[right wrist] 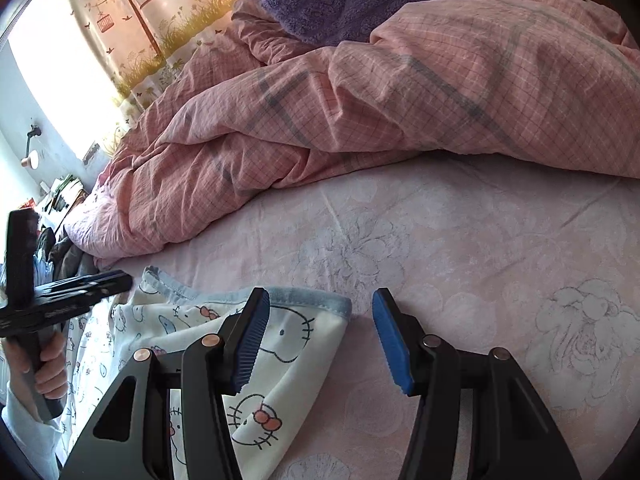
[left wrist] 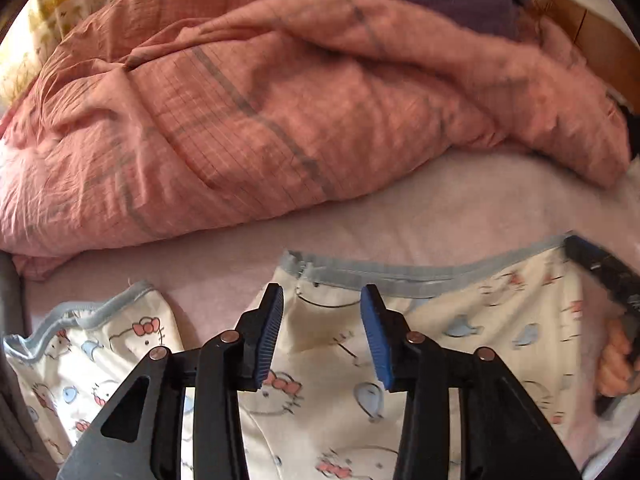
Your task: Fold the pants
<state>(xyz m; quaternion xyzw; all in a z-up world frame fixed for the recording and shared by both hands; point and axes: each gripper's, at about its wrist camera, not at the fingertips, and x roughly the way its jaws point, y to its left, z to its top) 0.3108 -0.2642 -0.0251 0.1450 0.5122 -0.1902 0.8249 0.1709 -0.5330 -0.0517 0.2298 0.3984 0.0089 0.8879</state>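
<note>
The pants (left wrist: 328, 368) are cream with a cartoon cat print and grey-blue hems; they lie on the pink bed sheet (left wrist: 400, 216). My left gripper (left wrist: 322, 312) is open and empty, hovering over the pants just short of a hem (left wrist: 400, 274). My right gripper (right wrist: 320, 320) is open and empty over the right corner of the pants (right wrist: 288, 344), its left pad (right wrist: 250, 344) above the cloth and its right pad (right wrist: 390, 344) above bare sheet. The right gripper also shows at the right edge of the left wrist view (left wrist: 608, 276), and the left gripper at the left edge of the right wrist view (right wrist: 64, 296).
A crumpled pink checked duvet (left wrist: 240, 120) is heaped across the bed behind the pants, also in the right wrist view (right wrist: 360, 112). A purple towel (right wrist: 352, 0) lies on top of it. A curtain (right wrist: 132, 28) and cluttered desk (right wrist: 60, 196) lie far left.
</note>
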